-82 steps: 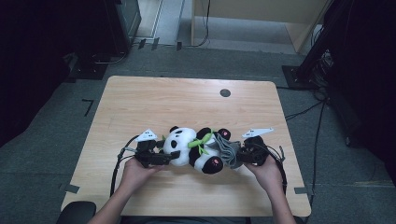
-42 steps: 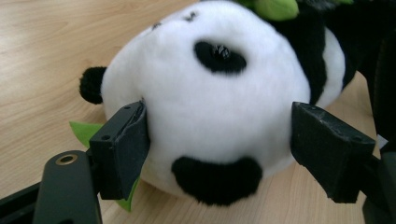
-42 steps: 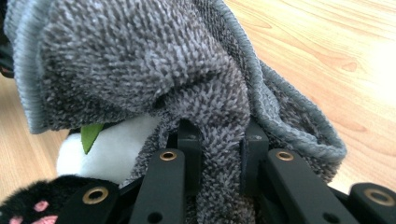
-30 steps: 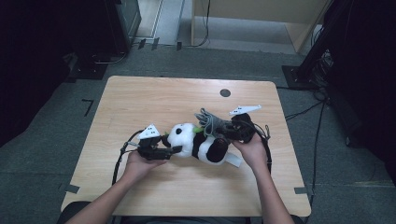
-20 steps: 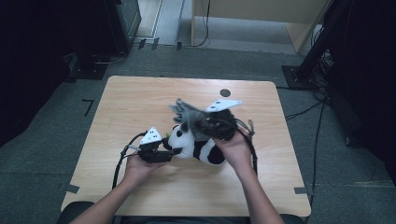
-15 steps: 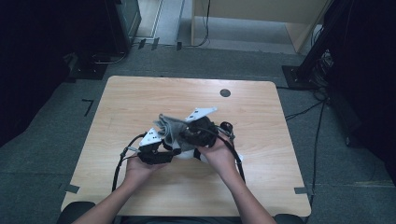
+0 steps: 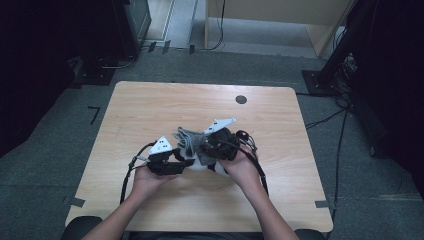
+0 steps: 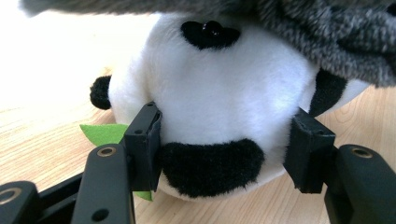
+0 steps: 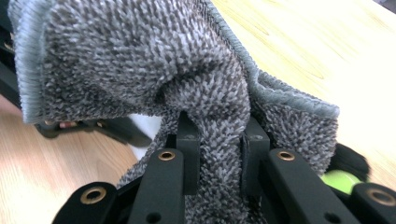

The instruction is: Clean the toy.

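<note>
Gripping: L gripper [image 8: 224,154] panda plush [image 8: 219,107], R gripper [image 9: 217,154] grey towel [image 9: 140,60].

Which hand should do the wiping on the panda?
Right. Its gripper is shut on the grey towel, draped over the panda plush; the left gripper clamps the plush's head, steadying it.

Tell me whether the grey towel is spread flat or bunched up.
Bunched up. The grey towel is gathered into folds, pinched between the right gripper jaws and draped over the plush panda, not laid flat on the table.
</note>
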Demonstrator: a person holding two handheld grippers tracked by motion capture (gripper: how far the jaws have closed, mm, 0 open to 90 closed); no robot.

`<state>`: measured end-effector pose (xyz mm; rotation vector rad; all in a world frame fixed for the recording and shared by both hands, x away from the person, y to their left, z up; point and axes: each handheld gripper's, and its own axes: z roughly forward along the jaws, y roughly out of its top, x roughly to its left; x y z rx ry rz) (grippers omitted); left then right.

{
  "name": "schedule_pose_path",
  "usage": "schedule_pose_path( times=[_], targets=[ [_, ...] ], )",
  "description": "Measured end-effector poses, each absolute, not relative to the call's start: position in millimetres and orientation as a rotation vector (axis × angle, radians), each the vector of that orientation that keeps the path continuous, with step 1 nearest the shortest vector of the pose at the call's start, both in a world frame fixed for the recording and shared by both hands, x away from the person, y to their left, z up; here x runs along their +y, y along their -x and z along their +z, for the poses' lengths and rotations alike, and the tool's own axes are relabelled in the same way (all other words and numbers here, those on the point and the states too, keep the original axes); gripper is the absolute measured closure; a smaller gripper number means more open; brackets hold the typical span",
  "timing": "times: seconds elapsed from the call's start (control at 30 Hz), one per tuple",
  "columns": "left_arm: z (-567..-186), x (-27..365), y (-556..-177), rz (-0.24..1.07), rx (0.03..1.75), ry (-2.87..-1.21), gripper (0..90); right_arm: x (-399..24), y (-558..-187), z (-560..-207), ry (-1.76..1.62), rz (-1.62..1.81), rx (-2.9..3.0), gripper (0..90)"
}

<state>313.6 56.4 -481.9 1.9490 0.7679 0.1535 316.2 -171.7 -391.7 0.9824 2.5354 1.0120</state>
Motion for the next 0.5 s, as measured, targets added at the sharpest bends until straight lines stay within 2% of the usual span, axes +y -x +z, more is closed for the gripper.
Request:
schedule_pose_path(
  times=[0.27, 0.5],
  targets=[
    [-481.1, 57.1, -314.4, 0.145, 0.774, -1.958, 39.5, -210.5, -312.9, -383.5, -1.049, 0.898, 2.452, 76.6],
    [-481.6, 56.4, -312.9, 0.158, 0.765, -1.959, 39.2, -240.8, -323.7, -391.0, -1.174, 0.990, 2.415, 76.6]
  ],
)
